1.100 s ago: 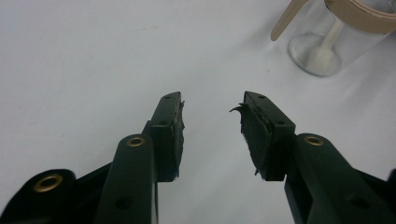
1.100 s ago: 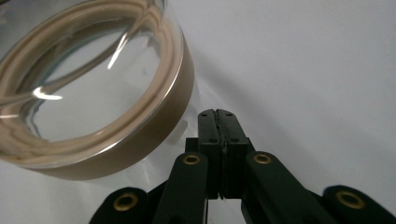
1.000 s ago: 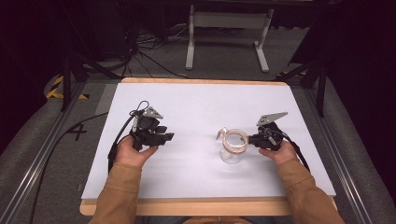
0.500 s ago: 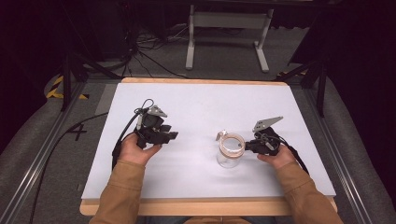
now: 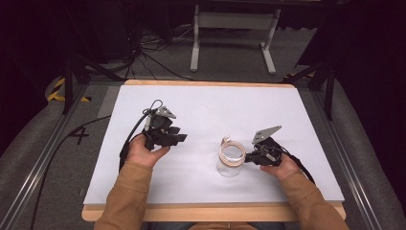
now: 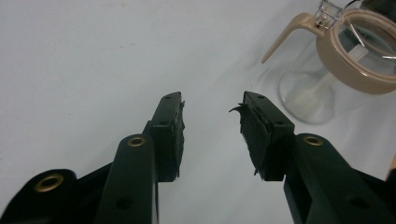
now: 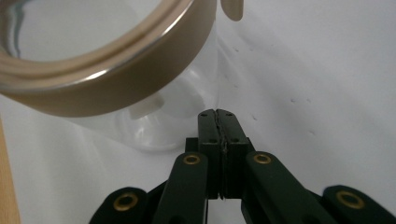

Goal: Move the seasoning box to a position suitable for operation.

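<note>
Glass jar [image 5: 230,159] beside right claw [image 5: 250,158]

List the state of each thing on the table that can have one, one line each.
Left tool: open, jaws apart, empty, held above the white table.
Right tool: shut, jaws pressed together, empty, tips close beside the jar.
Glass jar: upright, mouth open with no lid across it, tan rim on top.

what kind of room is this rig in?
Probably a lab or recording studio, not a home: a white-topped table on a grey floor between metal rails, loose cables behind, dark surroundings.
</note>
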`<control>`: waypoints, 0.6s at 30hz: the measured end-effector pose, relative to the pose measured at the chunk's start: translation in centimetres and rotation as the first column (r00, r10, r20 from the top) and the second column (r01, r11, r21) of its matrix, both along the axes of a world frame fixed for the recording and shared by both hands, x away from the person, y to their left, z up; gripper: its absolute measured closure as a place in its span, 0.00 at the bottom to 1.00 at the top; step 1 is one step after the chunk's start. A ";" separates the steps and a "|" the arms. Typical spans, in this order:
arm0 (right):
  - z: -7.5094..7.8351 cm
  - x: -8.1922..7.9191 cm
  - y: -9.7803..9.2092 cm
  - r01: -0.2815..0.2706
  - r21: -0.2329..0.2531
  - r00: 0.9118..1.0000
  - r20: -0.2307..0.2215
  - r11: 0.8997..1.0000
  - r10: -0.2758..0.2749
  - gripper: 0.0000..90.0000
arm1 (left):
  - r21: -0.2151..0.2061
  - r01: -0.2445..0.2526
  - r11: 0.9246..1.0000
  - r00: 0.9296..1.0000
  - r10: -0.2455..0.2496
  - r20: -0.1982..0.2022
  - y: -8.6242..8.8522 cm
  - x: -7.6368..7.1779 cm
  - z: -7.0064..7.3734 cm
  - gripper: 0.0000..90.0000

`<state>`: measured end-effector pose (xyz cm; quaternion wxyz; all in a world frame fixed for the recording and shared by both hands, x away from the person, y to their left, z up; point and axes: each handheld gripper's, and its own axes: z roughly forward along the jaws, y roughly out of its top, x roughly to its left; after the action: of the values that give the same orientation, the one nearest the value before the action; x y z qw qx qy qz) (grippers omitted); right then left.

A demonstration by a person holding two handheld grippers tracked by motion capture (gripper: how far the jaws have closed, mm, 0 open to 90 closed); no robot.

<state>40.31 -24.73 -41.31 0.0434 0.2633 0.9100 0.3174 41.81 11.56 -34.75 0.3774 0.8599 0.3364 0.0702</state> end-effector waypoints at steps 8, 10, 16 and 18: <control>-0.3 -0.6 0.6 -0.022 -0.023 1.000 -0.021 1.000 0.021 0.99 | 0.004 0.012 1.000 1.000 -0.012 -0.005 -0.7 0.3 0.0 0.68; -0.4 -0.8 0.9 -0.031 -0.031 0.999 -0.018 0.999 0.030 0.99 | 0.014 0.011 1.000 1.000 -0.011 0.002 -0.9 0.3 0.1 0.72; -0.6 -1.3 1.5 -0.052 -0.053 0.998 -0.023 0.997 0.051 0.99 | -0.012 0.017 1.000 1.000 -0.017 -0.004 -1.1 0.6 0.2 0.74; -0.6 -1.4 1.6 -0.059 -0.056 0.998 -0.020 0.997 0.058 0.99 | -0.015 0.021 1.000 1.000 -0.021 -0.006 -1.2 0.6 0.3 0.75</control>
<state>38.88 -23.10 -41.93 0.0330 0.2383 0.9263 0.2901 42.38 10.34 -34.49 0.3836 0.8608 0.3290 0.0609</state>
